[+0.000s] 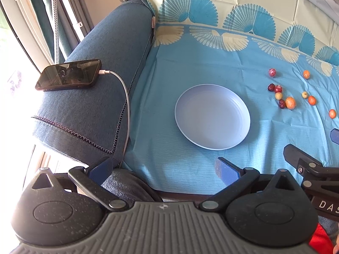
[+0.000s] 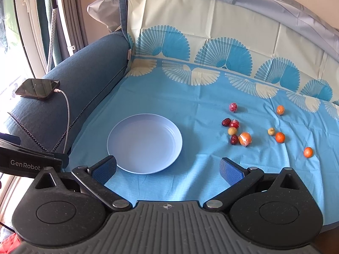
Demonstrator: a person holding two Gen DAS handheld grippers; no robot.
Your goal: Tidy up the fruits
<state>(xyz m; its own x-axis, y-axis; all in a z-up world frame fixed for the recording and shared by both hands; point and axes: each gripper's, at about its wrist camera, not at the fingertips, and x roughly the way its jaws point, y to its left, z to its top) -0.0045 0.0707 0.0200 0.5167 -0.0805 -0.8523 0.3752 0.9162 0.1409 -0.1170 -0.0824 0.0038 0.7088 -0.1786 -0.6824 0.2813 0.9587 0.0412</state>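
Note:
An empty pale blue plate lies on the blue patterned cloth. To its right, several small fruits are scattered: dark red dates, a wrapped red fruit, a pale round fruit, a wrapped orange and small oranges. My left gripper is open near the cloth's front left edge, short of the plate. My right gripper is open just in front of the plate, empty. Its blue left pad sits close to the plate's rim.
A blue sofa armrest stands left of the cloth, with a phone on a white charging cable. The cloth rises up the backrest behind. A window and curtains are at far left.

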